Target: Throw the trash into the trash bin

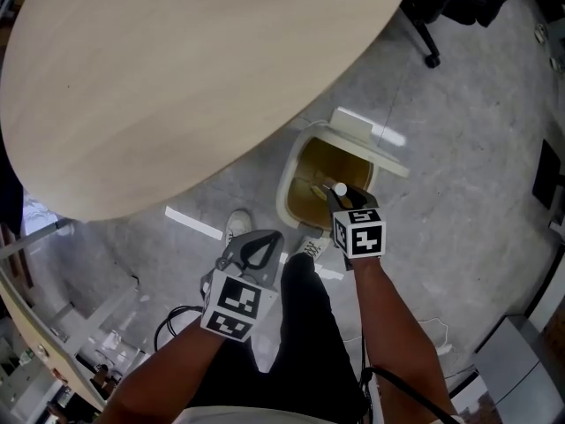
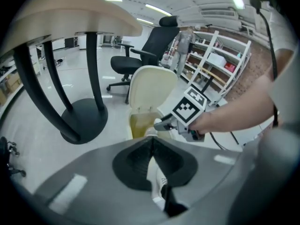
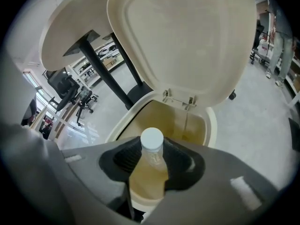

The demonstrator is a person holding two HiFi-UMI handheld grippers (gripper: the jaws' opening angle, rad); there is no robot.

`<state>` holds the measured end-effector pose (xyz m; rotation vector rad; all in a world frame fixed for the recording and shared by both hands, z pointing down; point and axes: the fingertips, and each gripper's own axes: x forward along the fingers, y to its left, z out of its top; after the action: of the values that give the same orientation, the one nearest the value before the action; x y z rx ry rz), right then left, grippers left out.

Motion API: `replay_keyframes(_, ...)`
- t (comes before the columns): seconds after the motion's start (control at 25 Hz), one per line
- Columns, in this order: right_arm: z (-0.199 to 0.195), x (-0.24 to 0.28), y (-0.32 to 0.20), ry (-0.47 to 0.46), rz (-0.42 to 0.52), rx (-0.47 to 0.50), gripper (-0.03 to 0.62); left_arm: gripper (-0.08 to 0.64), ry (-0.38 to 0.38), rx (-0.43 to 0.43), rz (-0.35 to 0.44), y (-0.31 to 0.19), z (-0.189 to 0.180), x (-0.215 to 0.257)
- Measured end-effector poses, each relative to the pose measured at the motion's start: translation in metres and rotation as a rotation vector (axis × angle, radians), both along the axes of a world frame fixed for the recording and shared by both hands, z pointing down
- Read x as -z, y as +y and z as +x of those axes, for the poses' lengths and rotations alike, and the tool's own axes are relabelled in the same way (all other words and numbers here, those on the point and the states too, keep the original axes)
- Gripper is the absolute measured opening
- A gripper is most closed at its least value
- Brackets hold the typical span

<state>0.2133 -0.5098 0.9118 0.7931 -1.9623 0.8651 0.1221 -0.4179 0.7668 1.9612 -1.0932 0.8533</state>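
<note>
Plastic bottle [image 3: 149, 168] in right tongs [image 3: 152, 148], over bin [image 1: 289, 177] (open)

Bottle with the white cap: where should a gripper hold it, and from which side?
Clamp the bottle across its round body, below the narrow neck, from the base end, as the right gripper does; its cap then points toward the open bin.

Bottle [image 3: 149, 172]: clear plastic, white cap; clamped between the jaws of the right claw [image 3: 152, 146], cap end pointing out past the tips.
Trash bin [image 3: 212, 125]: cream, yellowish-brown inside, hinged lid raised at the far side; open mouth just beyond and below the claw's tips, under the bottle's cap.
</note>
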Motion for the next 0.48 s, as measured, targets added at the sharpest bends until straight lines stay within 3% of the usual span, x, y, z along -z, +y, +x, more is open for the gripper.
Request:
replay_keyframes(0.4, -0.008, -0.010, -0.009, 0.006, -0.013, 0.022, 0.147, 0.009, 0.006, 0.008, -0.023, -0.006, -0.001, -0.011)
replay_keyframes(0.48, -0.008, -0.008, -0.011, 0.011, 0.008, 0.027, 0.184, 0.009, 0.005, 0.005, -0.020, -0.005, -0.002, -0.013)
